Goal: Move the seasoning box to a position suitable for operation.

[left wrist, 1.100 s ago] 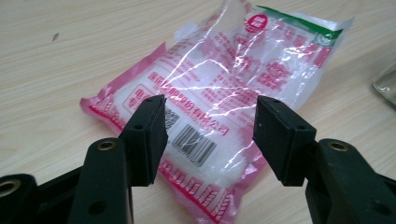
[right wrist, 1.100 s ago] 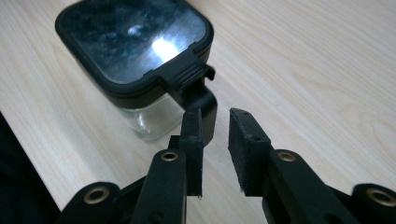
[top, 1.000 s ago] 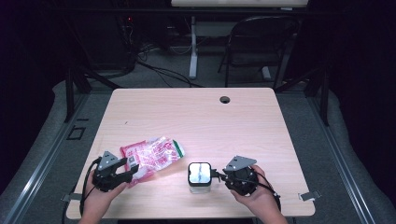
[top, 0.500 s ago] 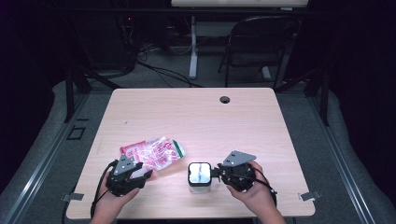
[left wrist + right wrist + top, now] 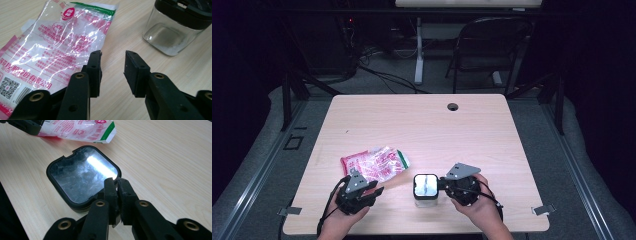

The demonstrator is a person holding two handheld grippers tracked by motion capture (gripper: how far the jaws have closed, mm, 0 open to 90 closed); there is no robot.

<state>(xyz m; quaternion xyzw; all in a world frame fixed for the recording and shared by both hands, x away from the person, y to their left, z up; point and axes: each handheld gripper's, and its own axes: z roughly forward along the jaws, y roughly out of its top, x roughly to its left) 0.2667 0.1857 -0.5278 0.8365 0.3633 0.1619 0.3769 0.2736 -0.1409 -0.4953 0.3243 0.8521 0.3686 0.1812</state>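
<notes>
While the person's hands come in from the near edge of the wooden table point(image 5: 492, 130), the left gripper point(image 5: 373, 190) sits at the near left, just beside the crinkled pink-and-clear plastic packet point(image 5: 374, 163) — the gripper's own view puts the left pad against the packet's near edge point(image 5: 50, 57), the right pad over bare wood. Its jaws have just been closing but a clear gap remains; nothing sits between the pads, the packet only alongside, so no grip. Packet lies flat on the table, green strip at its far end, printed pink text and a QR code near the gripper. The right gripper point(image 5: 440, 184) is at the near middle-right, against the small clear jar point(image 5: 425, 190) with a black-rimmed square lid point(image 5: 82, 176). In the right gripper view its jaws have just been closing and stand pressed nearly together at the lid's near rim — whether they pinch a tab there cannot be told. Jar stands upright, just right of the packet, not touching it.
</notes>
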